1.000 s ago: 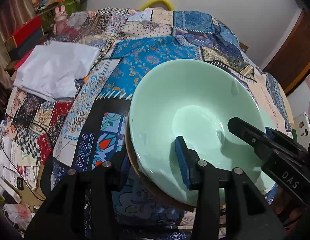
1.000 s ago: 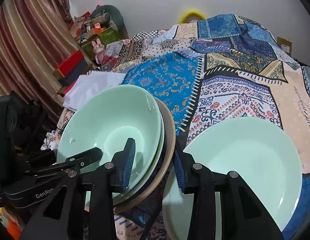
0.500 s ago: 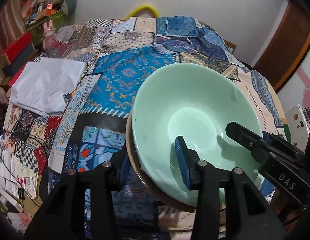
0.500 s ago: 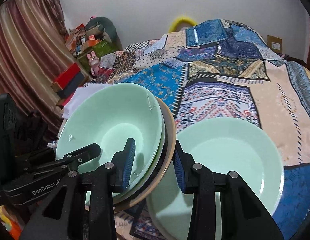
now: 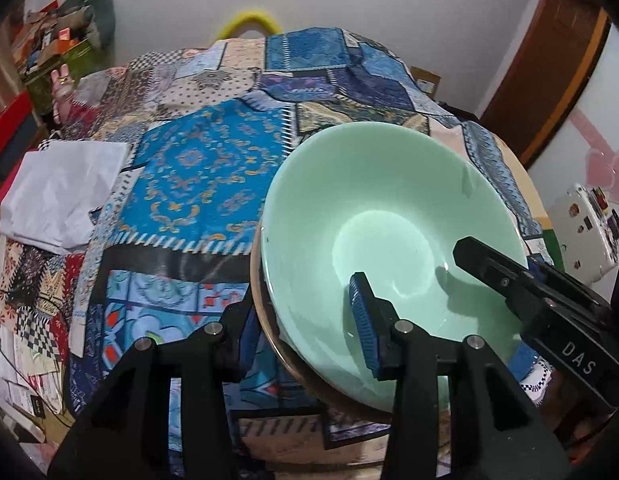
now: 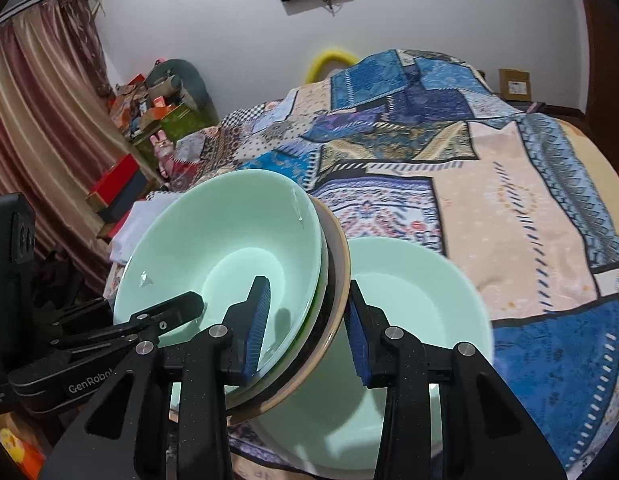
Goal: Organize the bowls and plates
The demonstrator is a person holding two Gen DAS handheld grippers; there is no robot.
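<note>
A stack of bowls, a pale green bowl (image 5: 389,216) (image 6: 229,240) nested in a tan-rimmed one (image 6: 341,264), is held tilted above the patchwork-covered table (image 5: 205,176). My left gripper (image 5: 301,324) is shut on the stack's near-left rim, one pad inside the green bowl and one outside. My right gripper (image 6: 305,320) is shut on its right rim in the same way; it also shows in the left wrist view (image 5: 509,280). A second pale green bowl (image 6: 421,304) lies on the table just right of and below the stack.
A folded white cloth (image 5: 61,196) lies at the table's left side. Red boxes (image 6: 117,184), a curtain and clutter stand beyond the left edge. The table's right edge (image 5: 529,184) curves near a door. Patterned cloth stretches to the far side (image 6: 509,184).
Both grippers have lifted the bowl stack higher and tilted back; the table sits lower in both views. The second green bowl now lies further below the stack.
</note>
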